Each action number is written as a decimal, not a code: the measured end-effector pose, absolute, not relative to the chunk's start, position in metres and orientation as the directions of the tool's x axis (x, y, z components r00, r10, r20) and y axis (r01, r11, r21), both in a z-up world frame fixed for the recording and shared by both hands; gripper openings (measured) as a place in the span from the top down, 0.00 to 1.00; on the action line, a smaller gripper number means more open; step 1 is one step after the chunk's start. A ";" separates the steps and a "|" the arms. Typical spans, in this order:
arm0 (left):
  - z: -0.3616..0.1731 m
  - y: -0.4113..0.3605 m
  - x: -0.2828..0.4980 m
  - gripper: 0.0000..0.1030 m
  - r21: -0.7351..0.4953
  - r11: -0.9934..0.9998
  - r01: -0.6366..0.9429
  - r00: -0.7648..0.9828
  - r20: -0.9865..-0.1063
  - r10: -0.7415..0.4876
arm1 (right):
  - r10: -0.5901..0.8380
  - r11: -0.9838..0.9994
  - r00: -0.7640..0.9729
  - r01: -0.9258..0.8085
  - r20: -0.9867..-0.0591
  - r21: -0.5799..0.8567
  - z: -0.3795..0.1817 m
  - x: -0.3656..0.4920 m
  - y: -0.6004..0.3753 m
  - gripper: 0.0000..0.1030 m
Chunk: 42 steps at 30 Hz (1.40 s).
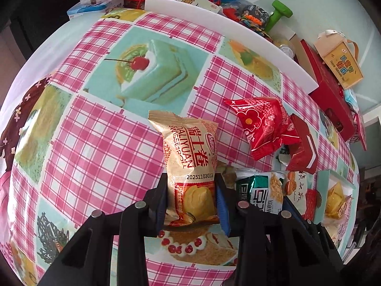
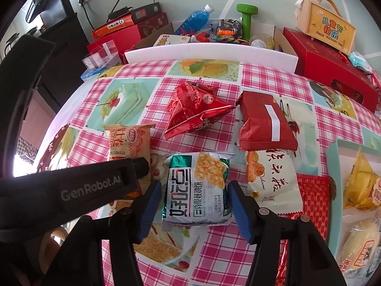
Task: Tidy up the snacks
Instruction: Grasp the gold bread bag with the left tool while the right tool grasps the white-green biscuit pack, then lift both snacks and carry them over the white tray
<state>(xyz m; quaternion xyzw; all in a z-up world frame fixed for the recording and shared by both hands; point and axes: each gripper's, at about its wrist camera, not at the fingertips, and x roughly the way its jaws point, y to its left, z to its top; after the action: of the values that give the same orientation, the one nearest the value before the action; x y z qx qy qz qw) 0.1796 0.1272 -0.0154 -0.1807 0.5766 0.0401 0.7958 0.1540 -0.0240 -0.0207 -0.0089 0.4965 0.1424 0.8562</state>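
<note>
My left gripper (image 1: 192,186) is shut on a beige Swiss-roll packet (image 1: 190,157) and holds it upright just above the checked tablecloth (image 1: 95,157). The right wrist view shows that same packet (image 2: 129,140) to the left, in the left gripper (image 2: 139,166). My right gripper (image 2: 194,205) stands open astride a green-and-white snack packet (image 2: 197,188) lying flat; its blue pads (image 2: 148,209) do not press on it. Beyond lie a red pyramid packet (image 2: 195,112), a red oblong packet (image 2: 262,121) and a white packet with brush writing (image 2: 271,181).
A teal tray (image 2: 333,152) at the right holds yellow-wrapped snacks. A flat red packet (image 2: 314,197) lies beside it. Along the back stand a white foam board (image 2: 209,52), a red gift box (image 2: 328,62), a yellow carry box (image 2: 326,28), a green dumbbell (image 2: 247,19) and a bottle (image 2: 195,19).
</note>
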 end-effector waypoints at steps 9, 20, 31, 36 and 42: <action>-0.016 0.132 0.173 0.63 -0.226 0.933 -0.281 0.331 -0.935 -0.127 | 0.205 0.966 0.457 -0.239 -0.866 0.103 -0.029 0.156 -0.022 0.40; -0.016 0.115 0.174 0.64 -0.233 0.932 -0.277 0.329 -0.935 -0.136 | 0.188 0.969 0.467 -0.233 -0.864 0.085 -0.024 0.151 -0.024 0.49; -0.010 0.090 0.166 0.64 -0.248 0.937 -0.244 0.341 -0.927 -0.156 | 0.173 0.973 0.480 -0.219 -0.860 0.073 -0.011 0.140 -0.032 0.49; 0.000 0.078 0.164 0.64 -0.249 0.944 -0.217 0.359 -0.919 -0.160 | 0.160 0.977 0.496 -0.203 -0.854 0.065 -0.001 0.133 -0.043 0.49; 0.014 0.065 0.163 0.64 -0.265 0.947 -0.179 0.382 -0.906 -0.182 | 0.151 0.983 0.521 -0.172 -0.840 0.069 0.012 0.120 -0.063 0.49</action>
<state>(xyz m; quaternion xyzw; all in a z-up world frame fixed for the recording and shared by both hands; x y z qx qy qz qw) 0.1627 0.0654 0.0139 -0.1622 0.5560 -0.0010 0.8152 0.1200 -0.0627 0.0118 -0.0112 0.4804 0.0925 0.8721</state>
